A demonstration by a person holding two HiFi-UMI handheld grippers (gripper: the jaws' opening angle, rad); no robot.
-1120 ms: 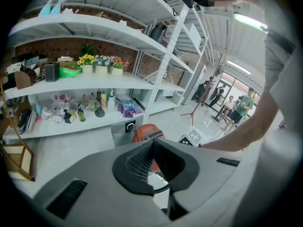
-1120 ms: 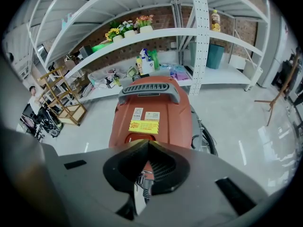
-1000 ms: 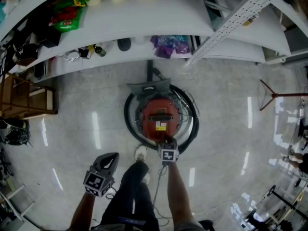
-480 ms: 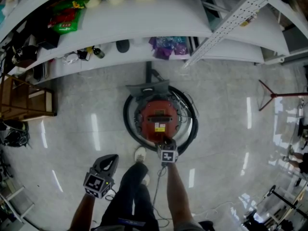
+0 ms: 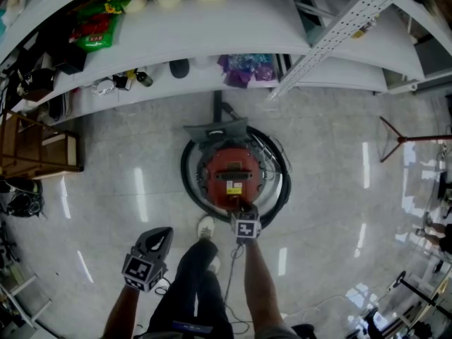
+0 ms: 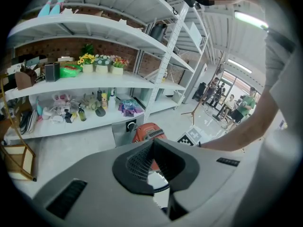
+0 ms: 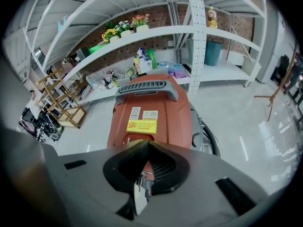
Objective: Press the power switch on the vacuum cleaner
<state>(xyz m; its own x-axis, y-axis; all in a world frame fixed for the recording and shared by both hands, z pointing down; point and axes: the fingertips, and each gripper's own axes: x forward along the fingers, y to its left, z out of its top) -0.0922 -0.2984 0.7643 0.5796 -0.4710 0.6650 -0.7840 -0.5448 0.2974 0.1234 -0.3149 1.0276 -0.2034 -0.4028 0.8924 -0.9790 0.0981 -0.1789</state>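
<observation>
A red vacuum cleaner (image 5: 232,169) sits on the glossy floor below the shelves, with a black hose (image 5: 188,179) coiled around it. In the right gripper view its red top (image 7: 151,109) carries a yellow label and a grey handle (image 7: 147,88). My right gripper (image 5: 243,207) is shut, its tips down at the near edge of the vacuum's top; its closed jaws (image 7: 148,143) cover that spot, and I cannot pick out the switch. My left gripper (image 5: 161,234) hangs shut to the left of my leg, away from the vacuum, holding nothing. The vacuum (image 6: 147,132) shows just beyond its tips (image 6: 151,142).
White shelving (image 5: 212,27) with bottles, flowers and bags runs behind the vacuum. A wooden rack (image 5: 35,143) stands at left and a thin red stand (image 5: 402,141) at right. My shoe (image 5: 206,224) and a cable (image 5: 232,267) lie near the vacuum. People stand far off (image 6: 227,105).
</observation>
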